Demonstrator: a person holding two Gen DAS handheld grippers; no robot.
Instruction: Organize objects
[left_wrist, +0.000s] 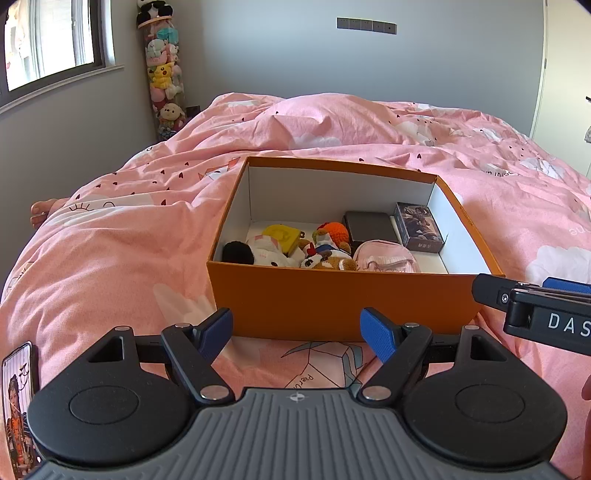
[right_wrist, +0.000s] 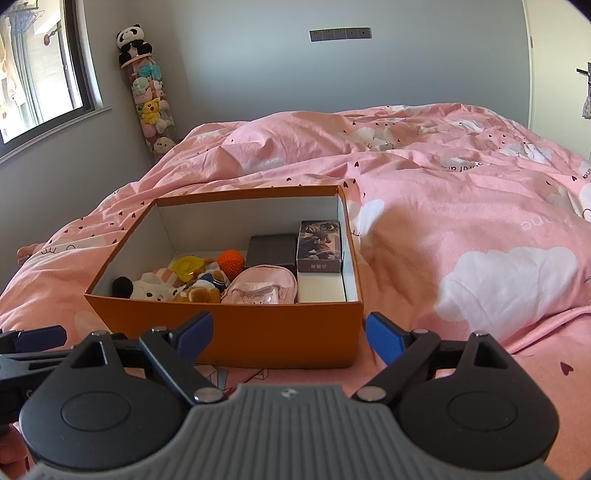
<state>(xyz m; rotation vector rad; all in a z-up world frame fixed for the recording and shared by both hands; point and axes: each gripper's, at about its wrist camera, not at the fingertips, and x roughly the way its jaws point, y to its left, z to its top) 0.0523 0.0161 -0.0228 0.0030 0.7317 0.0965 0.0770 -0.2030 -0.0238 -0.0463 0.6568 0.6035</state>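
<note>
Ahead of both our grippers, the pink duvet (right_wrist: 461, 206) carries the orange box (left_wrist: 332, 299), just beyond our left gripper (left_wrist: 297, 332) and left-forward of our right gripper (right_wrist: 290, 334). Both are spread wide, empty. Inside lie plush toys (right_wrist: 177, 286), a pink pouch (right_wrist: 262, 286) and a card box (right_wrist: 319, 245).

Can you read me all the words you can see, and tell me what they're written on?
"DAS": white letters on the right gripper, cut off at the picture's edge.
"ne": upside down on the pink duvet, part of a longer word.
Card box: label too small to read.
Other duvet print: too blurred to read.
</note>
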